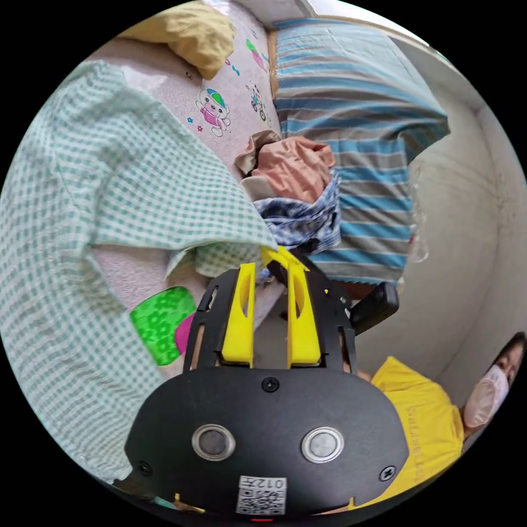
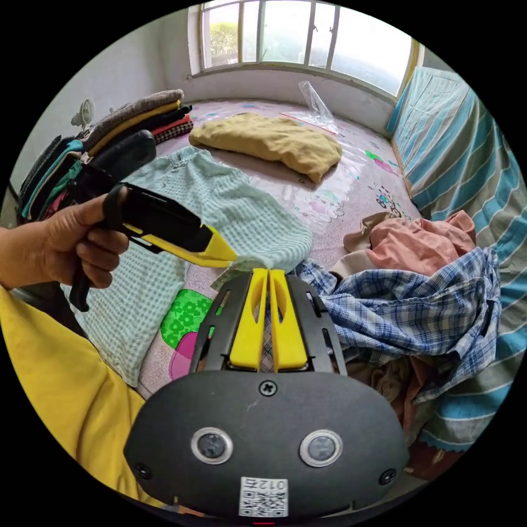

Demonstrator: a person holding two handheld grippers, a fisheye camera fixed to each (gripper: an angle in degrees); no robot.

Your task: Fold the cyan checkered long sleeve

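Here, the cyan checkered long sleeve (image 2: 219, 203) lies spread on the bed (image 2: 351, 181), its long axis running from the stack of folded clothes (image 2: 137, 118) near the wall toward you, with one corner drawn to a point just ahead of both tools. In the right gripper view, your left tool (image 2: 228, 255) reaches in from the left, held in your hand (image 2: 71, 241), and its yellow tip meets that corner; whether it pinches the cloth cannot be told. Your right tool (image 2: 268, 273) has its jaws nearly together, the checkered edge at their tips; a grip is not certain. In the left gripper view the left tool (image 1: 269, 269) stands narrowly parted. The shirt body lies to your left; a blue plaid shirt (image 2: 406, 307) and pink garment (image 2: 417, 241) crowd the right.
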